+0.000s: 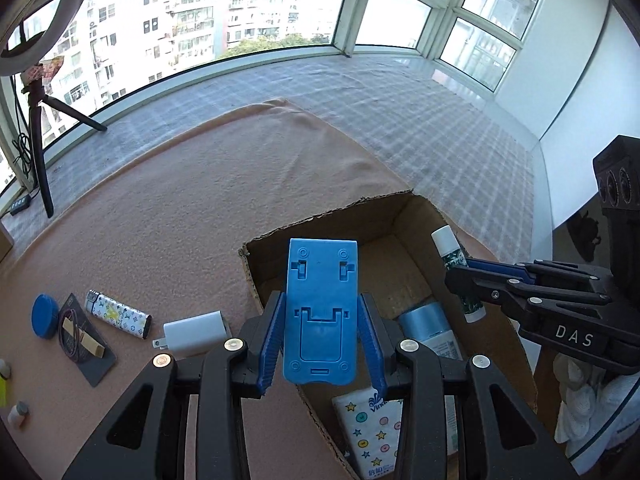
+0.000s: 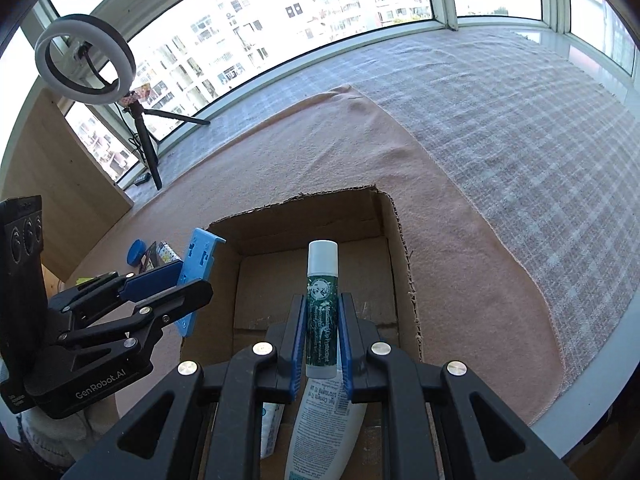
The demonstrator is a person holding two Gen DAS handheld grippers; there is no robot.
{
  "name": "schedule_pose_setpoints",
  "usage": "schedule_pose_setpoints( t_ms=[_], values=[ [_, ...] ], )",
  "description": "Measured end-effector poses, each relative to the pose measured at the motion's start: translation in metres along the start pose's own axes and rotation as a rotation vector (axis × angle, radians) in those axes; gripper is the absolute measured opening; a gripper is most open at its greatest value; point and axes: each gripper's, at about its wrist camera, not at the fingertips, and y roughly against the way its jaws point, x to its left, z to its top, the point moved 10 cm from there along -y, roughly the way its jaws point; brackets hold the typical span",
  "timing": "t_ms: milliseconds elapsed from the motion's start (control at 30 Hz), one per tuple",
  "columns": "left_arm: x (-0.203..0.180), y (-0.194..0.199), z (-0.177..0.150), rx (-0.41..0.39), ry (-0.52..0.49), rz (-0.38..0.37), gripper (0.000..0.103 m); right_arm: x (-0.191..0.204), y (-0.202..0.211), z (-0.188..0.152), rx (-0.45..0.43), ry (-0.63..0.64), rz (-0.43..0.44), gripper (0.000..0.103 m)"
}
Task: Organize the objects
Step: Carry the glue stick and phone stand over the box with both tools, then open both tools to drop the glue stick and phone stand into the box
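Low centre in the left wrist view, the left gripper [image 1: 320, 344] clamps a blue phone stand [image 1: 320, 312], long axis running up the frame, over the near-left wall of the cardboard box [image 1: 400, 208]. The right gripper [image 2: 322, 344] pinches a green lip balm tube [image 2: 322, 312], white cap pointing away, above the box interior. Farther left on the peach cloth [image 1: 180, 200] lie a white charger [image 1: 196, 333] and lighter [image 1: 118, 314].

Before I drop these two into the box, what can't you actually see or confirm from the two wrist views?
- Cardboard box near floor: both views, hidden by the hand-held gripper bodies.
- White tube: right wrist view, its lower end is cut off by the frame edge.
- Tissue pack: left wrist view, partly behind a gripper finger.
- Lip balm label: too small to read fully.
- Small bottles: left wrist view, blurred at the edge.
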Motion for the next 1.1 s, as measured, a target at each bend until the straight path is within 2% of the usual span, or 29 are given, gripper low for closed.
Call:
schedule_pose_setpoints(
  t_ms=[233, 267, 333, 400, 667, 900, 1100],
  values=[
    [-0.005, -0.011, 0.003, 0.018, -0.006, 0.002, 0.040, -0.007, -0.009, 0.005, 0.018, 0.013, 0.007, 0.014],
    [-0.004, -0.012, 0.003, 0.021, -0.006, 0.010, 0.043, -0.007, -0.009, 0.005, 0.019, 0.016, 0.009, 0.014],
    [-0.004, -0.011, 0.003, 0.016, -0.007, 0.016, 0.045, -0.008, -0.009, 0.006, 0.021, 0.016, 0.009, 0.022],
    [-0.002, -0.007, 0.003, 0.007, 0.001, 0.026, 0.045, -0.009, -0.008, 0.007, 0.012, 0.015, 0.009, 0.027],
    [0.015, 0.021, -0.004, -0.018, 0.025, 0.038, 0.045, 0.002, -0.002, 0.006, 0.008, 0.020, 0.021, 0.028],
    [0.053, 0.062, -0.022, -0.046, 0.062, 0.056, 0.045, 0.037, 0.008, 0.003, -0.017, 0.036, 0.048, 0.035],
    [0.112, 0.099, -0.057, -0.056, 0.125, 0.095, 0.045, 0.084, 0.009, -0.001, -0.030, 0.068, 0.090, 0.041]
  ],
)
